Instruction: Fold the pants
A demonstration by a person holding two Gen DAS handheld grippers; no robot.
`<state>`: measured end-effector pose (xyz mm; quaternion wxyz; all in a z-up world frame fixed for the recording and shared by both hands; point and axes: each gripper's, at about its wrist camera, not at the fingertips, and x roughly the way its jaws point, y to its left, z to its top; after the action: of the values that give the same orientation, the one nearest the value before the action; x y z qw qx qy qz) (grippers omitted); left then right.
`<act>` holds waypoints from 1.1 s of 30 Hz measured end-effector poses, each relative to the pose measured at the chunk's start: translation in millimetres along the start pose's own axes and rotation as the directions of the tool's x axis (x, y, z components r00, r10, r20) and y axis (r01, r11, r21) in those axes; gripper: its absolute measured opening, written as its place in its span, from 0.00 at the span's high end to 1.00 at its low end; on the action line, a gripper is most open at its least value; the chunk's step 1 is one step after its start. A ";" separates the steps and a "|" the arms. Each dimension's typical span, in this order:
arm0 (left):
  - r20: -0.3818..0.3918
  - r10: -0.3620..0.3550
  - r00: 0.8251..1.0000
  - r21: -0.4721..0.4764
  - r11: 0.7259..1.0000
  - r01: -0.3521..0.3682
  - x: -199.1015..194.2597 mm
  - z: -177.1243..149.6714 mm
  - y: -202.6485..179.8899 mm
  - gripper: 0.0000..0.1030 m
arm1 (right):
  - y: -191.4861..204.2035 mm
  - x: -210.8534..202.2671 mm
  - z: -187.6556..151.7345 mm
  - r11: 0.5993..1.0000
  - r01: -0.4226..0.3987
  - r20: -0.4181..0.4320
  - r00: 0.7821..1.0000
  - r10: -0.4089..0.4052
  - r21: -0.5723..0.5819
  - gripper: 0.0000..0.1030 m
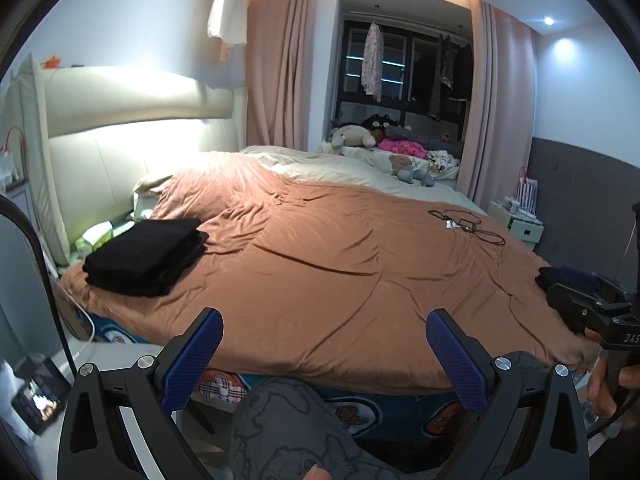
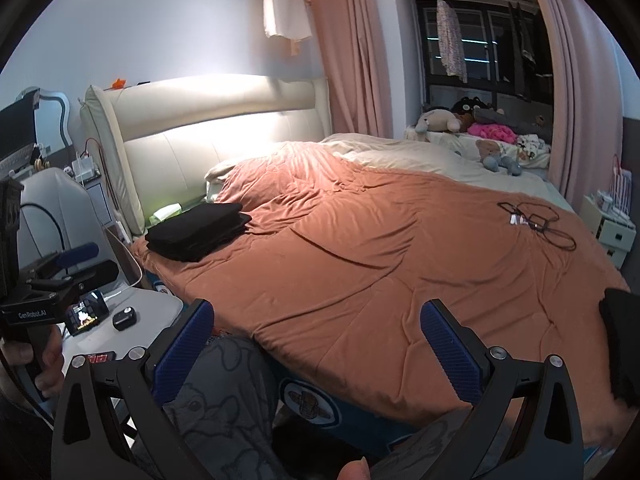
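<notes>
A stack of folded black pants (image 1: 148, 256) (image 2: 200, 232) lies on the orange duvet (image 1: 340, 280) (image 2: 380, 264) at the near left corner of the bed, close to the headboard. My left gripper (image 1: 324, 354) is open and holds nothing, hovering over the bed's front edge, well short of the stack. My right gripper (image 2: 316, 346) is also open and holds nothing, over the same edge. A dark cloth (image 2: 622, 344) sits at the duvet's right edge; I cannot tell what it is. Each gripper shows in the other's view: the right gripper (image 1: 580, 304), the left gripper (image 2: 80, 264).
A black cable (image 1: 468, 226) (image 2: 536, 224) lies on the far right of the duvet. A white nightstand (image 2: 152, 308) at the left holds a lit phone (image 2: 86, 316). The person's knees in grey patterned trousers (image 1: 288, 420) are below the grippers. Stuffed toys (image 2: 440, 120) sit by the window.
</notes>
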<state>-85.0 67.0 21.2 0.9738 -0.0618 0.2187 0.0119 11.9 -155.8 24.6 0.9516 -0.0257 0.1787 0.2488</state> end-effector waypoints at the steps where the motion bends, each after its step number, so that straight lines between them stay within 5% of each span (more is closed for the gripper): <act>1: -0.001 0.000 1.000 -0.003 1.000 0.000 1.5 -2.7 0.7 0.01 | -0.8 -1.6 -3.9 1.000 -0.002 0.001 1.000 0.002 0.009 0.00; 33: 0.009 -0.001 1.000 -0.030 1.000 0.001 1.5 -16.5 5.7 0.01 | -3.4 -7.8 -22.3 0.999 0.026 0.014 1.000 -0.027 0.038 0.00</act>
<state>-90.9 70.6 5.1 0.9737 -0.0764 0.2142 0.0148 -0.1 -165.5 6.4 0.9564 -0.0084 0.1762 0.2328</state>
